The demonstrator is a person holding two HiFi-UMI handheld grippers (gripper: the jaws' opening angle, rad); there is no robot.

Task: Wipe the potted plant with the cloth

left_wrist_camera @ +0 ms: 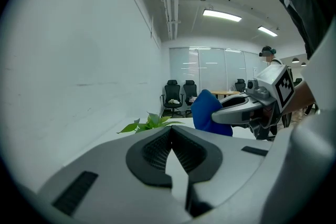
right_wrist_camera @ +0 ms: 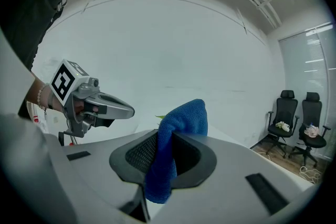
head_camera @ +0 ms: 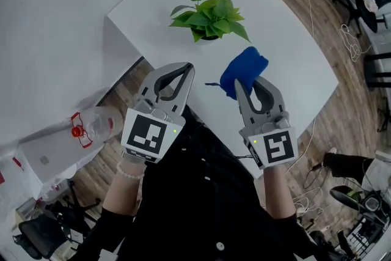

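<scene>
Cloth — in right hand-held gripper

We are counting one potted plant, one blue cloth and one white table. We are counting two grippers: the left gripper and the right gripper. We are also seeing one clear bottle and, in the right gripper view, two black office chairs, standing side by side.
</scene>
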